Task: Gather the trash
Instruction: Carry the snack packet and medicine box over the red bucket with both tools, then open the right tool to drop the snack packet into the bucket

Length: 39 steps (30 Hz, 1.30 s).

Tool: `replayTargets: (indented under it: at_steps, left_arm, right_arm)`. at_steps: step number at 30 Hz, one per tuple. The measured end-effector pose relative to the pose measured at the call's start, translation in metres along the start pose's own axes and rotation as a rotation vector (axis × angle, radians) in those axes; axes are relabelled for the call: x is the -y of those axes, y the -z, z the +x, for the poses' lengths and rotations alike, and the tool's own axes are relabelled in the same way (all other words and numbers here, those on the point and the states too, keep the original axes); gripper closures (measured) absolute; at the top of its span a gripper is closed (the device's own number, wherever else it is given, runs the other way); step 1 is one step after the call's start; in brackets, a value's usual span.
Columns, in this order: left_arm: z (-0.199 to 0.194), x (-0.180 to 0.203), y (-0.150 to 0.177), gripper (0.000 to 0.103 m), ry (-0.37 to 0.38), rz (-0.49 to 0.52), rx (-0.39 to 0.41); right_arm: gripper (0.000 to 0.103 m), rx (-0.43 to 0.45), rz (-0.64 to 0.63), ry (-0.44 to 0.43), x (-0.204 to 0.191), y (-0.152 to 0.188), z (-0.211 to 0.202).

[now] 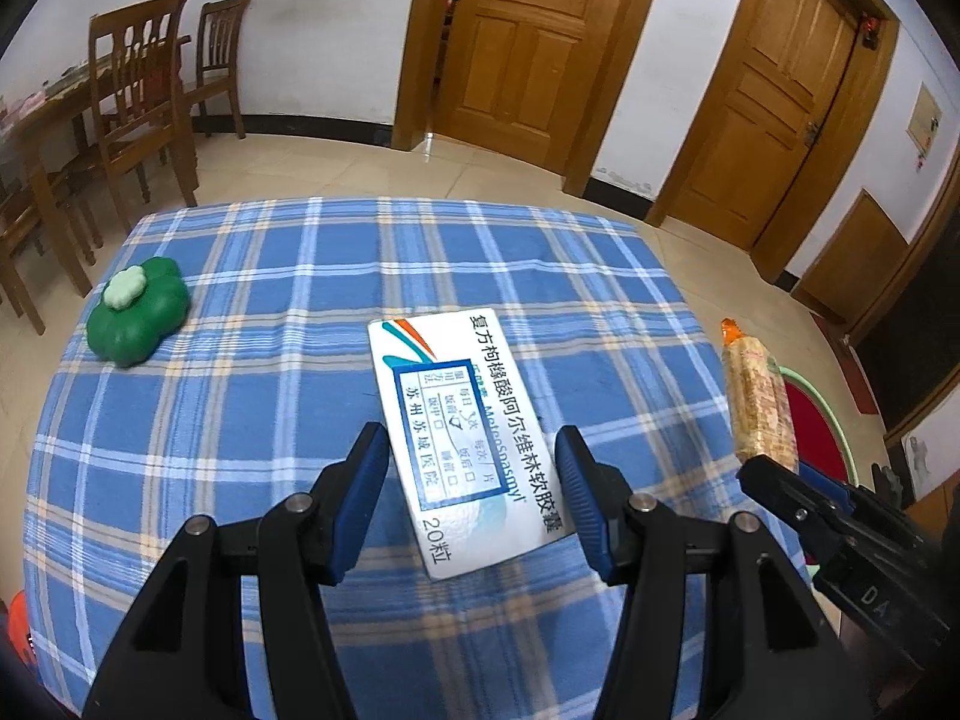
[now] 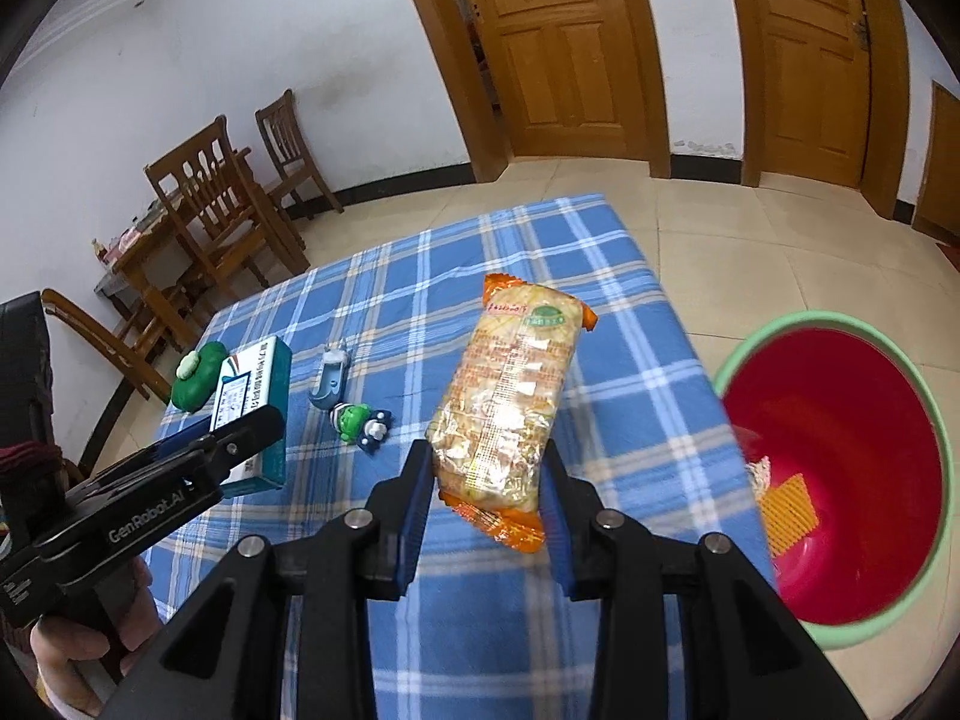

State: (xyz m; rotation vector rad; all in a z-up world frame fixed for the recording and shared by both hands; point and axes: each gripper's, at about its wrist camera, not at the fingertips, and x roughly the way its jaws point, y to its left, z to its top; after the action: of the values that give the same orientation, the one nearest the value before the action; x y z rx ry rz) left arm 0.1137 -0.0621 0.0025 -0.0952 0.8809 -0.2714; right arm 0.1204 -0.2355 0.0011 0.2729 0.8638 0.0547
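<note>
Tongs in your right hand (image 2: 487, 483) are clamping the lower end of the orange snack packet (image 2: 510, 402), holding it up above the plaid surface (image 2: 540, 252), beside the red bin (image 2: 840, 468) on the floor. Your left tongs (image 1: 474, 495) are standing apart, straddling the white medicine box (image 1: 462, 438), which in the right view is sitting between their pads, raised off the cloth. You are leaving the green clover-shaped toy (image 1: 135, 318) lying near the far left edge.

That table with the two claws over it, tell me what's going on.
Someone is clearing trash with two handheld claws. The right claw is shut on a cracker packet, held above the checked tablecloth near the red bin. The left claw is open around a medicine box.
</note>
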Motion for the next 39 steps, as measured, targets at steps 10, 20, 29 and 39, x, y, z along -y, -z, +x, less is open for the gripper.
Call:
replayTargets:
  at_steps: [10, 20, 29, 39]
  left_arm:
    - [-0.007, 0.038, 0.003, 0.045, 0.034, 0.06, -0.007]
    - [-0.005, 0.087, 0.007, 0.045, 0.082, 0.141, -0.031]
    - [0.01, 0.143, 0.009, 0.045, 0.129, 0.249, -0.066]
    - [0.04, 0.189, 0.011, 0.045, 0.163, 0.339, -0.111]
  right_arm:
    - [0.066, 0.042, 0.059, 0.033, 0.031, 0.011, -0.031]
    - [0.066, 0.069, 0.157, 0.081, 0.081, 0.026, -0.054]
    - [0.066, 0.078, 0.253, 0.122, 0.127, 0.038, -0.066]
    - [0.066, 0.067, 0.371, 0.156, 0.172, 0.051, -0.065]
